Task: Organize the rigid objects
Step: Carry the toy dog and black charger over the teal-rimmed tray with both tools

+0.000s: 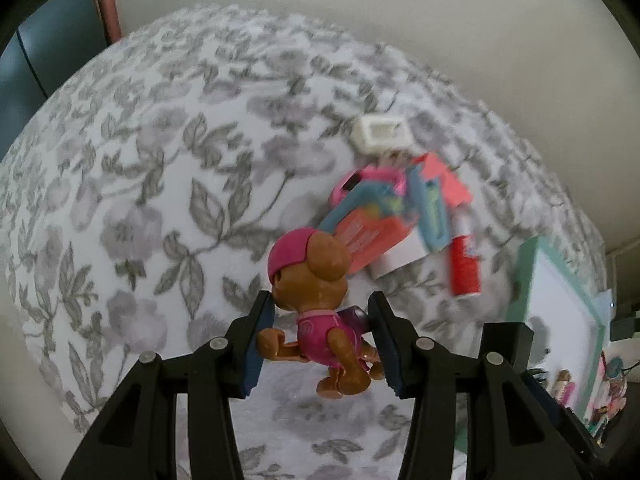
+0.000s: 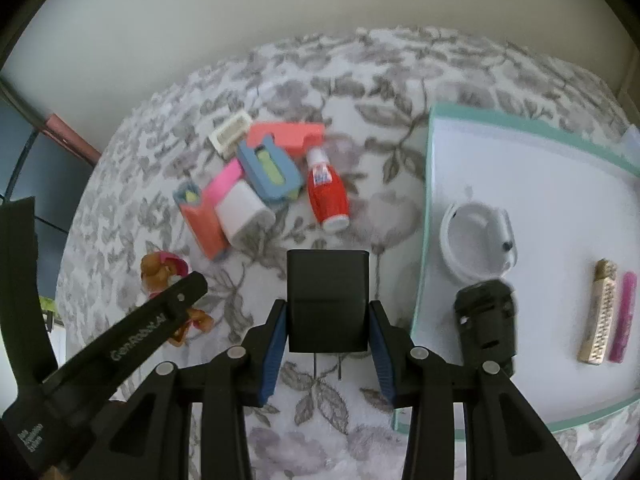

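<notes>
White lettering reading "GenRobot.AI" ran along the black arm of the left gripper (image 2: 178, 312), left of the right gripper's claw. Smaller white print nearer its base was too blurred to read, as was the red bottle's (image 2: 328, 192) label ahead.

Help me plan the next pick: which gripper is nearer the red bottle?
Right. The right gripper, shut on a black charger, sits just below the red bottle; the left gripper, holding the toy dog, is farther left.
</notes>
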`<state>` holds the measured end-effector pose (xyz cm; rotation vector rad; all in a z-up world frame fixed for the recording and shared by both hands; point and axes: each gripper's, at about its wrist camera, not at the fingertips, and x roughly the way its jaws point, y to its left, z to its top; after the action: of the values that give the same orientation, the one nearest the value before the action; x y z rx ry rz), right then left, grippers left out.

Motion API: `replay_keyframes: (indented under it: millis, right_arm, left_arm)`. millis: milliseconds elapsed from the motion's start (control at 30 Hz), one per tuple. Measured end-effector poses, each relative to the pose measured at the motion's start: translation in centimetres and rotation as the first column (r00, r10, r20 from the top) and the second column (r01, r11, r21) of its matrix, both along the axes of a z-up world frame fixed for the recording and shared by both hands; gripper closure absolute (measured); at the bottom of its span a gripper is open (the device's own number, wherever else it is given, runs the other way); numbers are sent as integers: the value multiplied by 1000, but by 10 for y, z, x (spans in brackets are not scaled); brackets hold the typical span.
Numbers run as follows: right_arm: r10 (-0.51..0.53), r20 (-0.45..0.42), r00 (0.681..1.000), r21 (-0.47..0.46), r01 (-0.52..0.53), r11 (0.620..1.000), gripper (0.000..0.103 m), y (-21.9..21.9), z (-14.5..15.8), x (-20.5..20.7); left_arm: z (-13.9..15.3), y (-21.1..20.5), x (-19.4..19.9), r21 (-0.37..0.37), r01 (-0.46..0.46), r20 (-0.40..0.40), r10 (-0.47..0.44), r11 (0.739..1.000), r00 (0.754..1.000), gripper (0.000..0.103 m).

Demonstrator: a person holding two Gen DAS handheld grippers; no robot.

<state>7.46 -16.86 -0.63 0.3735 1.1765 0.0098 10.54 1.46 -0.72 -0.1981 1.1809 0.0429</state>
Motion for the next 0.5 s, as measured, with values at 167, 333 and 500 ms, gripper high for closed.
replay_keyframes:
  millis: [167, 333, 500]
  right_arm:
    - [-16, 78, 997, -52, 20, 998, 61, -14, 30, -3]
    - [-41, 96, 995, -121, 52, 991, 61, -38, 41, -4]
    - [-85, 83, 993, -166, 97, 981, 61, -66, 40, -7]
  left_arm:
    - [27, -25, -1, 5, 64, 45, -65, 998, 997, 53]
    - [41, -51, 5, 0, 107, 53, -107, 994, 993, 53]
    - [47, -82, 9, -1, 151, 50, -150, 989, 987, 53]
